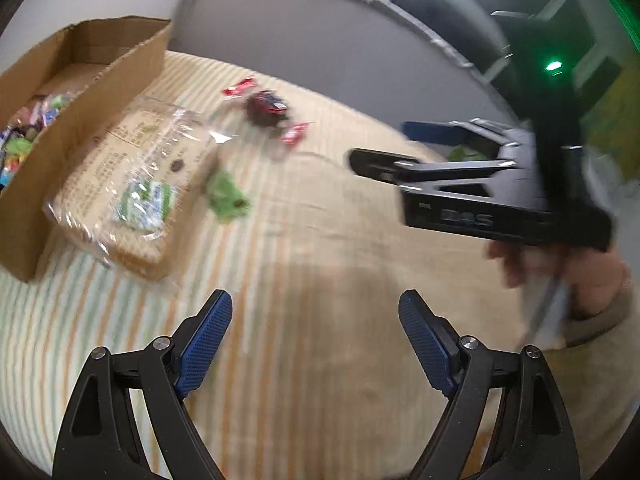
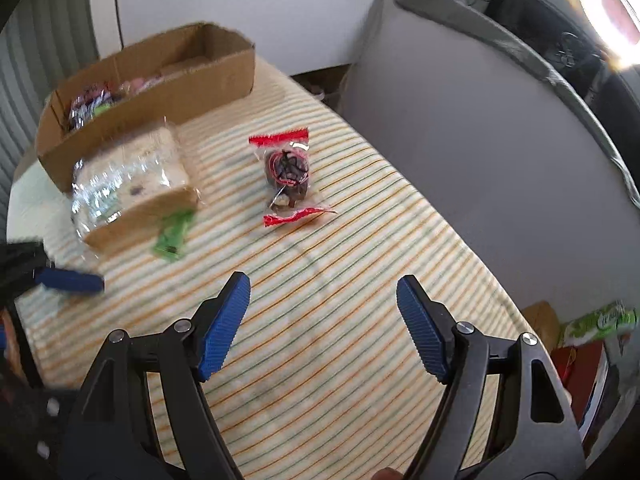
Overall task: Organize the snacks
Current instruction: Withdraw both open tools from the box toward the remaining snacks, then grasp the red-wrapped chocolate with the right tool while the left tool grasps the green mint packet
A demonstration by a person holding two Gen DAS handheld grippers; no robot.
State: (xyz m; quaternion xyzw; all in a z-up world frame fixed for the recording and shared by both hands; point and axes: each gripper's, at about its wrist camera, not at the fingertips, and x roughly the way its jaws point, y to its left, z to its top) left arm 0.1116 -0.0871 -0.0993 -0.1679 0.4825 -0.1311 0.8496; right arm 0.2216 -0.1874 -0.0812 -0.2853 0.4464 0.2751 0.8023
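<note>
With both the left gripper (image 1: 316, 340) and right gripper (image 2: 324, 320) wide and empty, we probably needed to straddle the red-ended snack packet (image 2: 287, 172) mid-worktop squarely before closing.

Right claw (image 2: 323, 322) spread wide, empty — red-ended snack packet (image 2: 287, 174) ahead, cardboard box (image 2: 168, 96) beyond on striped cloth (image 2: 360, 264)

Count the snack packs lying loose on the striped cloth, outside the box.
3: bread pack against the cardboard box, green packet at its corner, red-ended dark snack mid-cloth. Others may be hidden.
</note>
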